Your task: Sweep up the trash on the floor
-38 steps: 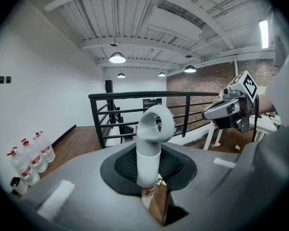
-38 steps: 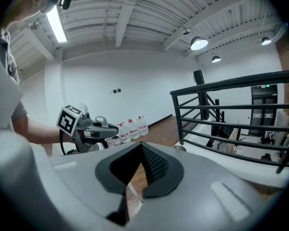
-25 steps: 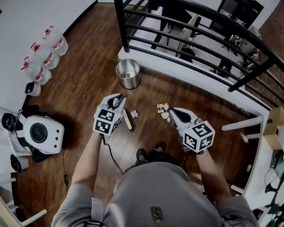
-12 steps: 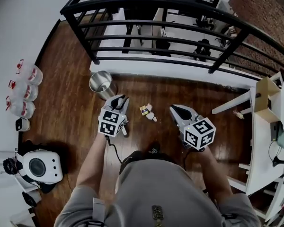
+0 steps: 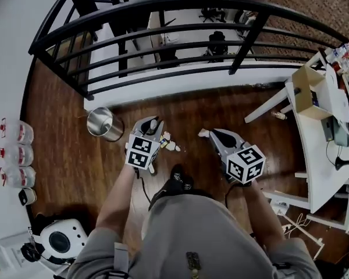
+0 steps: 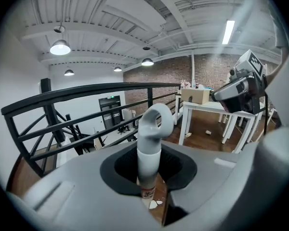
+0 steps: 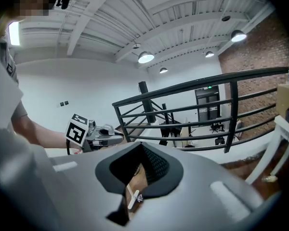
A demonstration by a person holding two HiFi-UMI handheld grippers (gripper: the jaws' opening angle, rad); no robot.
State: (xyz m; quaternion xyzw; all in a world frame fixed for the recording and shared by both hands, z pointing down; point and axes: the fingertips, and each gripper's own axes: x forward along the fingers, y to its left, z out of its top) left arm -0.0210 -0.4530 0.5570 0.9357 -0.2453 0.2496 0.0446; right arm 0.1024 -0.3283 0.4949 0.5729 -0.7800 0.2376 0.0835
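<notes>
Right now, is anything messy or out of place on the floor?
Yes. Pale trash scraps lie scattered on the wooden floor, near the metal bin instead of in it. Another scrap sits by the white table leg.

Grey short-sleeved T-shirt [image 5: 192,231] here. Just ahead of the T-shirt, dark shoes [image 5: 177,182]. Beyond it, left gripper [image 5: 153,122] and right gripper [image 5: 212,133]: grey shells, each with a black-and-white marker cube [image 5: 245,163]. A black cable [image 5: 141,188] trails off the left one.
</notes>
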